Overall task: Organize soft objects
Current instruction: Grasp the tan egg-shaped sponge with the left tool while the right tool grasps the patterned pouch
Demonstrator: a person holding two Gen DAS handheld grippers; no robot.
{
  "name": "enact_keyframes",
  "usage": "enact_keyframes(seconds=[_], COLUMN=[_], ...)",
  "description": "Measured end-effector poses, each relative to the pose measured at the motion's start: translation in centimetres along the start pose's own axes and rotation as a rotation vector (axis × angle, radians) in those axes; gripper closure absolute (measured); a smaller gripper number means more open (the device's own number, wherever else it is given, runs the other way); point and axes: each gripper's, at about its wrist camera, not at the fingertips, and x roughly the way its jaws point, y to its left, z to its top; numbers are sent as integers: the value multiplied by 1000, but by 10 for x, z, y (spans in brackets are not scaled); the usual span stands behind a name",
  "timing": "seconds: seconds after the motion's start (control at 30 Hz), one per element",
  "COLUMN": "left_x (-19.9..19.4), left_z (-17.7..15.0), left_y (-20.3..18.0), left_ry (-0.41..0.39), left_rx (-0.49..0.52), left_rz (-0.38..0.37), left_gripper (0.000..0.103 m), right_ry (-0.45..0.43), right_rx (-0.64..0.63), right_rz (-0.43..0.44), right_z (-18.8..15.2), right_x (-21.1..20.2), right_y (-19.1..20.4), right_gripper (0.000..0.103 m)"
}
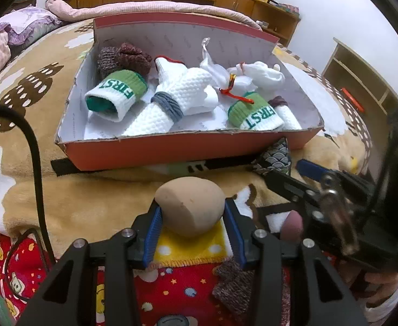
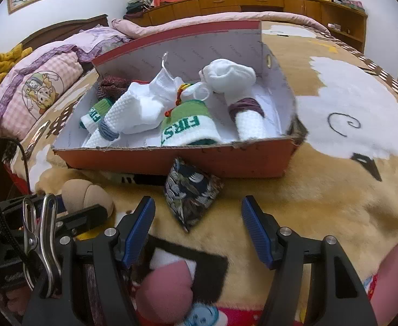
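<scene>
My left gripper (image 1: 192, 214) is shut on a tan makeup sponge (image 1: 190, 206), held just above a yellow dotted cloth (image 1: 188, 250) on the bed. The sponge also shows in the right wrist view (image 2: 86, 194). My right gripper (image 2: 197, 221) is open and empty, its fingers either side of a dark patterned pouch (image 2: 190, 193) lying in front of the red shoebox (image 2: 226, 160). The pouch also shows in the left wrist view (image 1: 276, 159). The shoebox (image 1: 171, 148) holds several rolled white and green socks (image 1: 117, 95). A pink sponge (image 2: 166, 290) lies under my right gripper.
A brown knitted piece (image 1: 233, 285) lies on the red blanket by my left gripper. A black cable (image 1: 34, 163) runs down the left. Pillows (image 2: 36, 89) lie at the bed's head. Wooden cabinets (image 2: 253, 2) and a shelf (image 1: 359, 81) stand beyond the bed.
</scene>
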Motion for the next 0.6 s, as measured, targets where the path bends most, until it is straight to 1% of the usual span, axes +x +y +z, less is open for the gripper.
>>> enact_keyframes(seconds=[0.23, 0.33, 0.43, 0.5, 0.6], left_x=[4, 7, 7, 7, 7], left_z=[-1, -1, -1, 0, -1], left_y=[2, 2, 2, 2, 0], left_ry=[7, 7, 7, 6, 6], left_rx=[-1, 2, 4, 6, 8], left_rz=[-3, -2, 0, 2, 6], left_gripper=[56, 56, 56, 56, 56], right_ry=[12, 9, 8, 1, -4], right_rx=[14, 19, 23, 31, 53], right_rz=[-14, -17, -26, -38, -21], right_z=[4, 4, 3, 3, 3], right_x=[17, 19, 21, 20, 17], right_y=[4, 4, 4, 2, -4], right_gripper=[35, 37, 45, 55, 60])
